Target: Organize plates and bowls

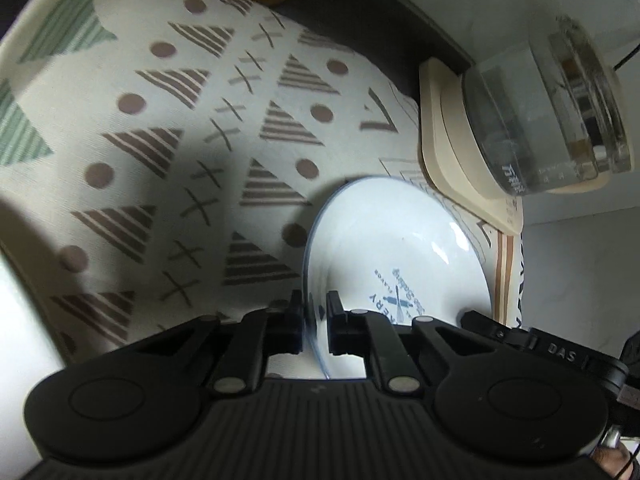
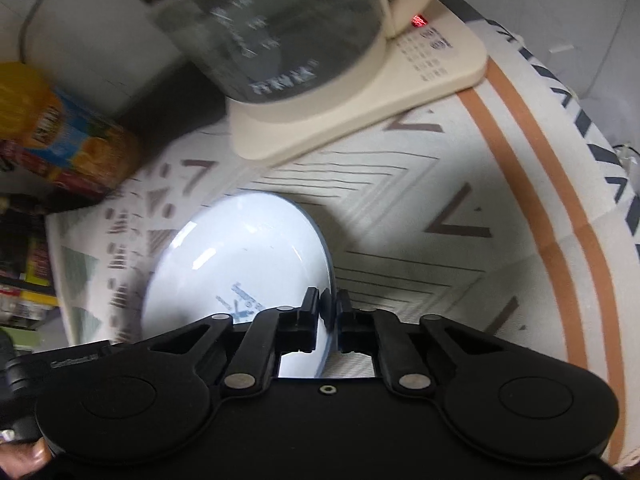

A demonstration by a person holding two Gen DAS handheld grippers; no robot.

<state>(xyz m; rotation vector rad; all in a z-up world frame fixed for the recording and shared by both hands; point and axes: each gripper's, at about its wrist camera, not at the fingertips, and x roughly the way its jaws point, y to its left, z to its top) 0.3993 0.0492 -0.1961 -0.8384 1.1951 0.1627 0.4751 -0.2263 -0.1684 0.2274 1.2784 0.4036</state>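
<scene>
— Nearest item, left wrist view?
— Left gripper, black, body filling the lower frame. Its fingers stand narrow, pinched on the near-left rim of a white plate with a thin blue edge and blue print at its centre.

— Right wrist view?
— Right gripper, same build, fingers likewise narrow and clamped on the plate at its near-right rim. One plate, held at opposite edges, one gripper to each side.

— Where does the plate sit?
— Over a patterned cloth covering the worktop, just in front of the kettle base. Whether it rests on the cloth or is lifted off it, cannot tell.

— Hidden or unclear?
— Plate's near edge is cut off behind both gripper bodies. The print is partly covered; only a few letters read. A fingertip shows at the lower right corner of the left view, another at the lower left of the right view; the rest of the person is out of frame.

— Pose?
— Both grippers angle steeply downward toward the plate.

— Surroundings?
— Glass kettle on a cream base with a small red light, blurred. Orange-and-blue package at left, beside shelved goods too blurred to identify. Cloth: brown striped triangles, dots, crosses; orange border stripe at the right edge.
</scene>
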